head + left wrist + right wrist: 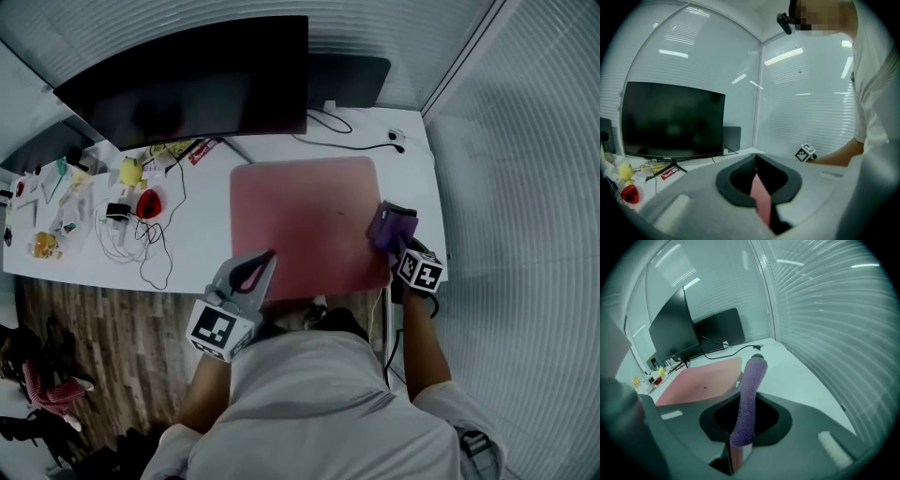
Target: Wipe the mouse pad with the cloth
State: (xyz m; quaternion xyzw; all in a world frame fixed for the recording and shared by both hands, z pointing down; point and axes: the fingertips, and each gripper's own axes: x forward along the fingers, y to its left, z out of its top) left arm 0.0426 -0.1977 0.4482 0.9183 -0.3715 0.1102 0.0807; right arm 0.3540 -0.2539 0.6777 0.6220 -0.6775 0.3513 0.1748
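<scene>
Purple cloth [750, 385] clamped tight in my right gripper [389, 236], at the right edge of the pink mouse pad [300, 220] on the white desk [208, 216]; my left gripper [270, 255] hovers by the pad's near-left corner, jaws together, empty.

cloth [749, 394]: purple, fuzzy towel-like nap | mouse pad [300, 220]: pink, matt, smooth face | desk [206, 246]: white, smooth, slight sheen | monitor [187, 80]: dark glossy screen | floor [112, 356]: brown wood planks, visible grain
</scene>
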